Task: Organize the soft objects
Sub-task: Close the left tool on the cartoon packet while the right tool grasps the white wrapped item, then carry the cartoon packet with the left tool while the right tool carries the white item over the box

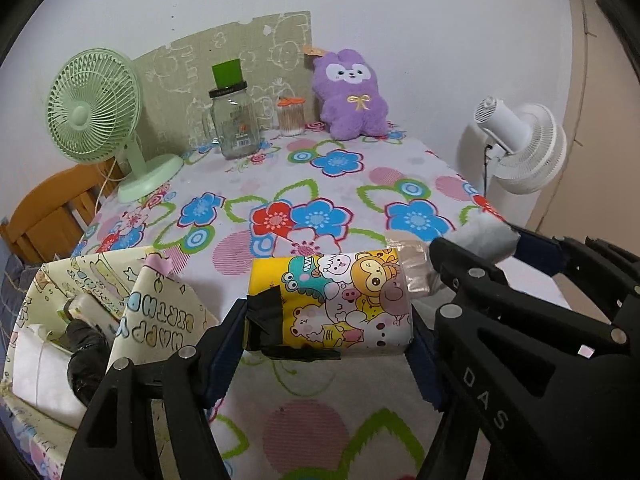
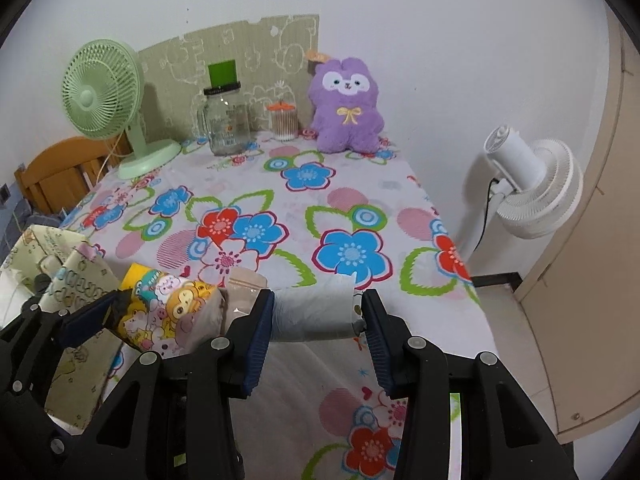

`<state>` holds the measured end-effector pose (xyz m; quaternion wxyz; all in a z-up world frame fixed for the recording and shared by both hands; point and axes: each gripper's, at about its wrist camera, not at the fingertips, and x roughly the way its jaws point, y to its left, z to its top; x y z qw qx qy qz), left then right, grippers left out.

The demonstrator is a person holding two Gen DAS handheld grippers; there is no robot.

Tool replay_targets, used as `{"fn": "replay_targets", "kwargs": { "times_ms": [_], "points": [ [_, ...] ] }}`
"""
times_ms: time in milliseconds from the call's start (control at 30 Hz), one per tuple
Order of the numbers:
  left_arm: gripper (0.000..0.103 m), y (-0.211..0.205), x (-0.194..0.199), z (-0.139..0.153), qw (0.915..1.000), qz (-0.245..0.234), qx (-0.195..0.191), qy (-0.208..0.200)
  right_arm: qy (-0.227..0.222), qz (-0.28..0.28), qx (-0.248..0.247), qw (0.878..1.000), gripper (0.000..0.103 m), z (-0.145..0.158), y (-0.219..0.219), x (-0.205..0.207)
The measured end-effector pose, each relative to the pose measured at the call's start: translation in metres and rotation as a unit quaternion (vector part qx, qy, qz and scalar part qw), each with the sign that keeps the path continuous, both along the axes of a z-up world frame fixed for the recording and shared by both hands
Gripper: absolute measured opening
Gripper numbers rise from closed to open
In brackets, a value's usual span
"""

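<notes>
The left gripper (image 1: 328, 320), marked "DAS", clamps a cartoon-printed pack (image 1: 340, 300); the right gripper (image 2: 316, 314) clamps a grey pack (image 2: 312, 316). A gift bag (image 1: 160, 312) reads "HAPPY BIRTHDAY".

The flowered tablecloth (image 2: 280, 184) lies bare mid-table; a glass jar (image 2: 225, 124), green fan (image 2: 105, 92) (far left) and purple plush (image 2: 346, 108) line the back.

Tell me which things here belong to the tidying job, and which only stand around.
Job: cartoon-print pack in left gripper; grey pack in right gripper; open paper bag; perhaps the purple plush.

Standing around: green fan, glass jar, cotton swab pot, white fan.
</notes>
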<state>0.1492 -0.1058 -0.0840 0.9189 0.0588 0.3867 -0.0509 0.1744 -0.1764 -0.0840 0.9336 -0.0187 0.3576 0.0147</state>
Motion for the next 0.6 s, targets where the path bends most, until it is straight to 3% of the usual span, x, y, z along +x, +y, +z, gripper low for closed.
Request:
{"fn": "replay_targets", "kwargs": {
  "times_ms": [600],
  "points": [
    [0.075,-0.002,-0.05,0.042,0.9979,-0.032,0.015,-0.054,-0.052,-0.007,-0.016,0.999,0.047,0.043,0.003,-0.058]
  ]
}}
